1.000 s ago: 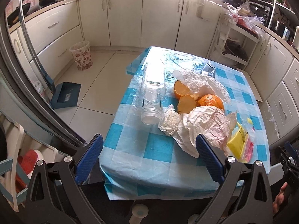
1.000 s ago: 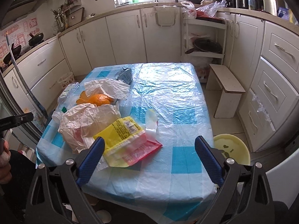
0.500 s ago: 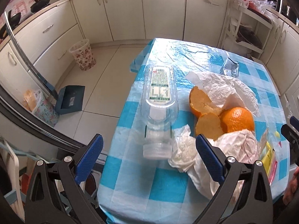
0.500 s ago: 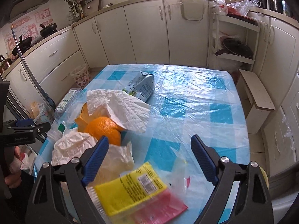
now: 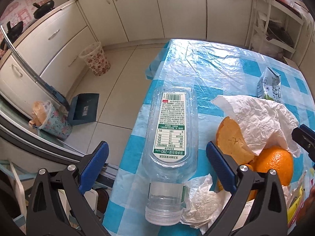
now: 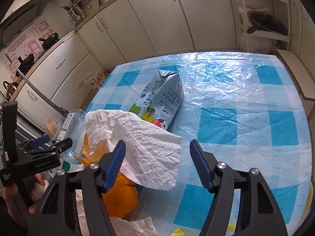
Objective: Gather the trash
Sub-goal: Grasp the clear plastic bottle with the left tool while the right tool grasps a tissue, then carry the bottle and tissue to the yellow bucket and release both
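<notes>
The bottle (image 5: 171,137) label reads "280"; the carton (image 6: 160,100) shows "A2".

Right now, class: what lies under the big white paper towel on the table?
The white paper towel drapes over orange peel and a whole orange, and covers the lower end of the milk carton. What else lies beneath it cannot be seen.

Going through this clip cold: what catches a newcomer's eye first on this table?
First, the clear plastic bottle lying on its side at the table's left edge, between the open fingers of the left tool. Next to it, bright orange fruit and peel sit half under a crumpled white paper towel, where the right tool is closing without gripping it. Behind the towel lies a blue milk carton on the blue-checked tablecloth.
</notes>
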A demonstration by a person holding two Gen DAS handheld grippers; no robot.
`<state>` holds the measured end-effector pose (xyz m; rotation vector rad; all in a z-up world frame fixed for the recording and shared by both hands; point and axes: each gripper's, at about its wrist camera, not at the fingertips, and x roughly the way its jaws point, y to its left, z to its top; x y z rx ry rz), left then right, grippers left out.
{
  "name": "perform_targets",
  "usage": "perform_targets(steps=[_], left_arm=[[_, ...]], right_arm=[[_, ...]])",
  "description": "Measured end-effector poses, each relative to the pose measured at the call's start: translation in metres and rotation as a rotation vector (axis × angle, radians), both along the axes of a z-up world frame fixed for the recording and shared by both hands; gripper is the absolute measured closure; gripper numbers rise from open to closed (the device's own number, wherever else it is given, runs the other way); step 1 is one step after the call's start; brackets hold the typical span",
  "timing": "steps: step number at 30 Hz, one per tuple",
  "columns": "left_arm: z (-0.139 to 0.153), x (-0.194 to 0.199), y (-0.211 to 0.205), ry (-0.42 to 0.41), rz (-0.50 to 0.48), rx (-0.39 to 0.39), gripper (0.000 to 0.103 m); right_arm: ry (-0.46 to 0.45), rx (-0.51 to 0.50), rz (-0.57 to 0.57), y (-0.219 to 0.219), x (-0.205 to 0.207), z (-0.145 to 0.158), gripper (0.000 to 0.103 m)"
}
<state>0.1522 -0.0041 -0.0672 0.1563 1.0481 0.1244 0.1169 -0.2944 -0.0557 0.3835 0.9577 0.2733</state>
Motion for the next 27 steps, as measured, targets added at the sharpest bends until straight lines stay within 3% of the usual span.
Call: perform_targets(steps=[1, 2, 4, 5, 6, 7, 11, 19, 27], left_arm=[[0.000, 0.002, 0.000, -0.002, 0.001, -0.002, 0.009], [-0.001, 0.003, 0.000, -0.001, 0.002, -0.009, 0.011], [-0.003, 0.006, 0.000, 0.016, 0.004, -0.021, 0.028], [-0.006, 0.007, 0.001, 0.027, 0.003, -0.036, 0.032], [-0.008, 0.009, 0.002, 0.041, 0.004, -0.053, 0.044], [-0.010, 0.010, 0.003, 0.054, 0.005, -0.073, 0.050], [-0.006, 0.008, 0.006, 0.042, 0.010, -0.113, 0.050], [0.026, -0.015, 0.009, -0.094, 0.000, -0.142, 0.050], [0.054, -0.049, -0.005, -0.233, -0.070, -0.197, 0.050]], right_arm=[[0.008, 0.003, 0.011, 0.001, 0.002, -0.002, 0.058], [0.011, 0.020, 0.026, 0.001, 0.004, -0.004, 0.063], [-0.002, 0.046, 0.041, 0.001, 0.004, -0.003, 0.088], [-0.005, 0.037, 0.048, 0.001, 0.004, -0.001, 0.096], [-0.009, 0.038, 0.054, 0.001, 0.003, 0.000, 0.098], [-0.017, 0.047, 0.054, -0.001, 0.002, 0.001, 0.099], [-0.050, 0.085, 0.035, -0.012, -0.005, 0.010, 0.099], [-0.180, 0.132, -0.023, -0.043, -0.031, 0.050, 0.099], [-0.226, 0.101, -0.146, -0.086, -0.064, 0.067, 0.099]])
